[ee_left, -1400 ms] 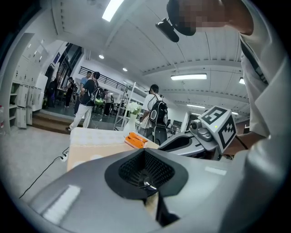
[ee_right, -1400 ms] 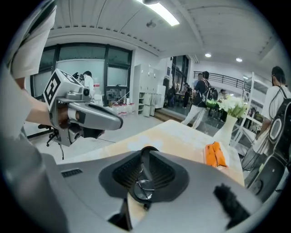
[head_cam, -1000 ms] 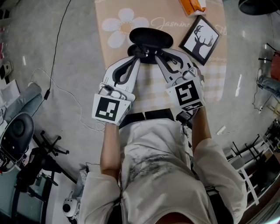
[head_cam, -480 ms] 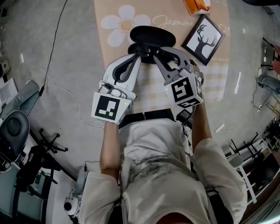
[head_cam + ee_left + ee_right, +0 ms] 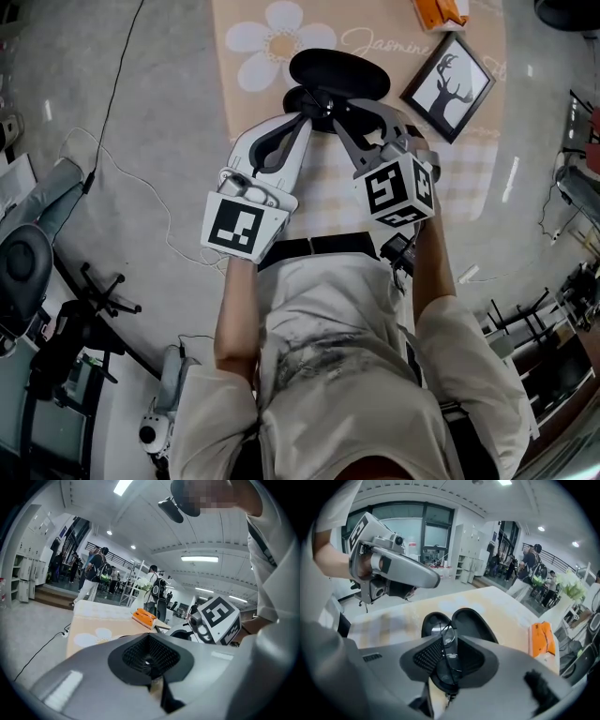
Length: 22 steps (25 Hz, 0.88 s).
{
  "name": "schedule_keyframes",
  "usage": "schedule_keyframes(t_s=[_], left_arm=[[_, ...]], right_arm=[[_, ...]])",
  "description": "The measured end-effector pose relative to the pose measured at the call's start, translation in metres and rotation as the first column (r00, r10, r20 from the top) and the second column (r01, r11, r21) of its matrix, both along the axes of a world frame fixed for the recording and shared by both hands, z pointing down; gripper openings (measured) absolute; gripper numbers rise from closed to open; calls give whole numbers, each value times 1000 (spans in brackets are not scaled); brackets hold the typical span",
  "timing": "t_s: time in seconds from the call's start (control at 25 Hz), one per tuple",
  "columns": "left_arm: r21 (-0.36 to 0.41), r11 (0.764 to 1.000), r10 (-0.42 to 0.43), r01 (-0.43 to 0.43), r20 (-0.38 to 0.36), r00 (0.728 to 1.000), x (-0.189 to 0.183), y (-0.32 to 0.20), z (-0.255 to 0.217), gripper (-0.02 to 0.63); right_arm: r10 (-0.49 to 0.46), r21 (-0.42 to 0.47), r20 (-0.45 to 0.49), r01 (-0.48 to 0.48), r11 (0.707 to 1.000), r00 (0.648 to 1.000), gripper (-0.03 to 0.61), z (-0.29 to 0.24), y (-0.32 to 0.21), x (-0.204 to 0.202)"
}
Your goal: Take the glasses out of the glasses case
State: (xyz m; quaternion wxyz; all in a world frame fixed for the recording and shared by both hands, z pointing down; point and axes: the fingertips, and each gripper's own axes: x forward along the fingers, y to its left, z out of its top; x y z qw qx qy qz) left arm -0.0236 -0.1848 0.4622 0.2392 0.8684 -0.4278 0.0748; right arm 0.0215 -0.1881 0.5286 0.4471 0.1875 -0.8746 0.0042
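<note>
In the head view, the open black glasses case (image 5: 339,73) lies on a flower-print mat (image 5: 253,89) spread over the counter (image 5: 159,122), near a deer picture frame (image 5: 448,73). The left tongs (image 5: 307,112) and right tongs (image 5: 331,112) meet at the case's near edge. The glasses are too small to pick out from here.

In the left gripper view, the left tongs (image 5: 150,656) are pressed together, and nothing shows between the pads.

In the right gripper view, the right tongs (image 5: 450,667) are pinched on the glasses (image 5: 447,637). These are thin and wire-framed, turned edge-on between the pads, with the glasses case (image 5: 471,623) lying open just behind. They seem to sit just above the case, though the angle leaves that unsure.

The glasses look light, easily bent and likely to pivot in a grip. A gentle hold on the frame near the bridge, off the lenses, should suit best.
</note>
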Motion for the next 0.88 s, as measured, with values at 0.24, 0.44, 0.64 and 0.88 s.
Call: schedule_keyframes(t_s=[0.24,0.44,0.64,0.88], left_arm=[[-12,1000,-1,1,-4,1000,-1,1,5,8],[-17,1000,4,-4,-10,1000,1,3,6,9],[-23,1000,6,-6,-14,1000,3,5,9,9],[-29,1000,1,-1,-20,1000,2,5,11,8]], right_arm=[[-32,-13,-31,32,999,999,110,10,3,-3],[-47,-19,-48,46,999,998,110,17,4,-4],[-83,-20,-89,82,996,993,109,26,6,-4],[-119,-15,-127,118,993,985,87,33,8,-4]])
